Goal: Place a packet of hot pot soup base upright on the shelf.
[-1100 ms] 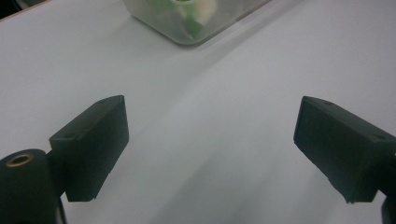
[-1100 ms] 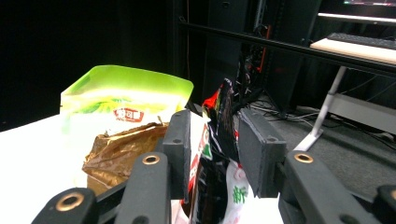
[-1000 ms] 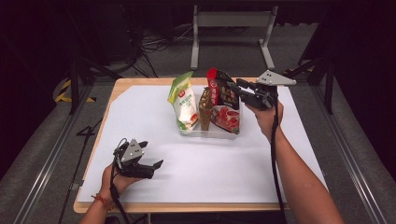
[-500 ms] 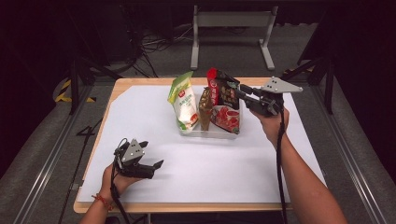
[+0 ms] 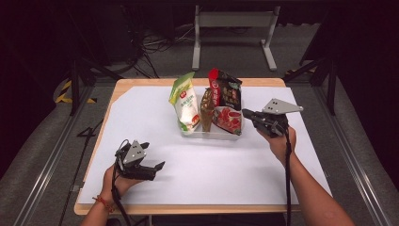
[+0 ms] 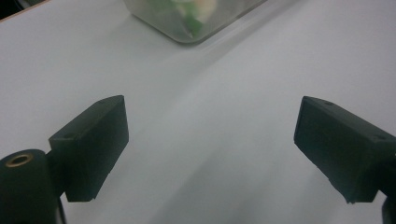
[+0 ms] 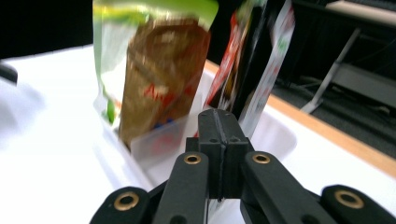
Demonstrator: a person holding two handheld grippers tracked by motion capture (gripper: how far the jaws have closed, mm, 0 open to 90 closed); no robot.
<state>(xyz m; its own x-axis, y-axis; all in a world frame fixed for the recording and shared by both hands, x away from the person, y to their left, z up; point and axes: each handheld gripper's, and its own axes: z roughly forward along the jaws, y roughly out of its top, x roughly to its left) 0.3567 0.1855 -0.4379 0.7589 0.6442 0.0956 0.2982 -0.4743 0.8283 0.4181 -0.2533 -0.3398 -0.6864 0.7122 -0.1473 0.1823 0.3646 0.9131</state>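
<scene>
A clear plastic tray (image 5: pixel 207 134) stands near the far edge of the white-covered surface (image 5: pixel 141 117), packed with snack bags set upright: a green-and-white bag (image 5: pixel 184 103) at its left end, a brown packet (image 5: pixel 206 110) in the middle, a red-and-black bag (image 5: pixel 226 89) behind a red pouch (image 5: pixel 228 120) at the right. The right gripper (image 5: pixel 248 114) sits at the tray's right end, just beside the red pouch; its jaws have just been closing and now meet pad to pad with nothing between them, as the right gripper view shows. The tray's walls appear to be what keeps the bags on end, so each top is within reach. The left gripper (image 5: pixel 157 165) rests near the front left corner of the surface, well apart from the tray, its jaws spread wide and empty, probably waiting its turn.
</scene>
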